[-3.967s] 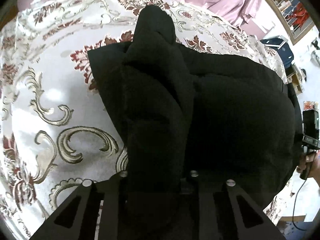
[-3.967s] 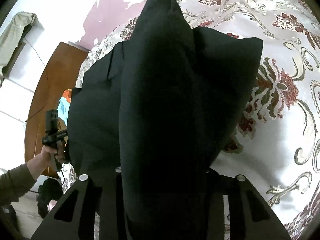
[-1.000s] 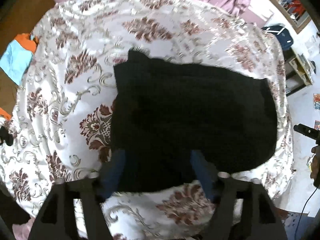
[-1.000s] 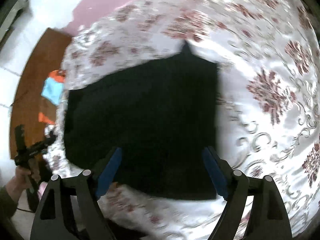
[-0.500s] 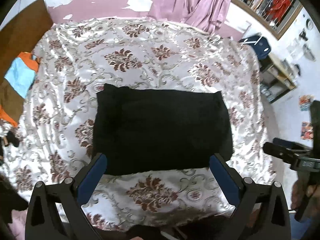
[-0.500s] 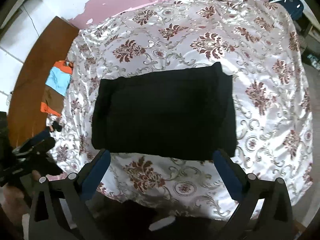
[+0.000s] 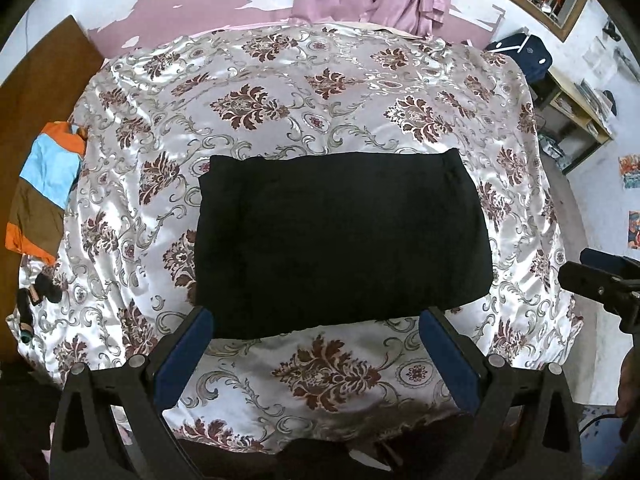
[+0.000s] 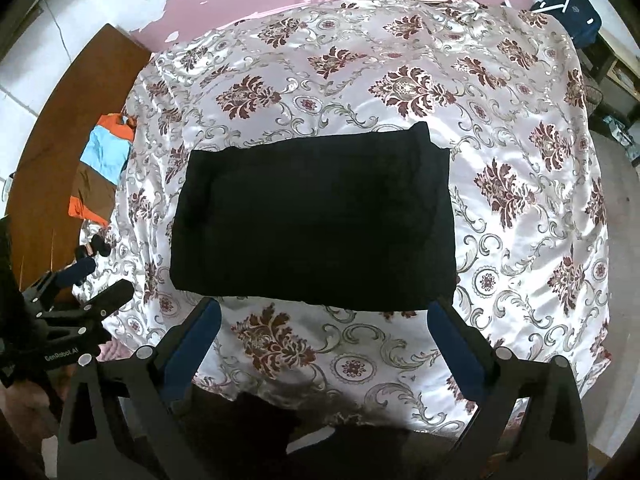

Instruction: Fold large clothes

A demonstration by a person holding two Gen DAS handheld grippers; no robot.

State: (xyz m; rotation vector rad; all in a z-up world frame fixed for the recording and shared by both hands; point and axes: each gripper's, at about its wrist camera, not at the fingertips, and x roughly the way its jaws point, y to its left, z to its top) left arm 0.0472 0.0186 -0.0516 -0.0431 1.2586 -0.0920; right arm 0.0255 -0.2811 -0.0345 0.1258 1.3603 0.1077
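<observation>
Both grippers have let go and pulled back, left gripper and right gripper spread empty; folded black rectangular garment lies flat on the floral satin bedspread, folding looks finished.

Bedspread near edge under fingers

Folded black garment flat on floral bedspread, beyond wide-spread, empty right hand-held gripper.
</observation>
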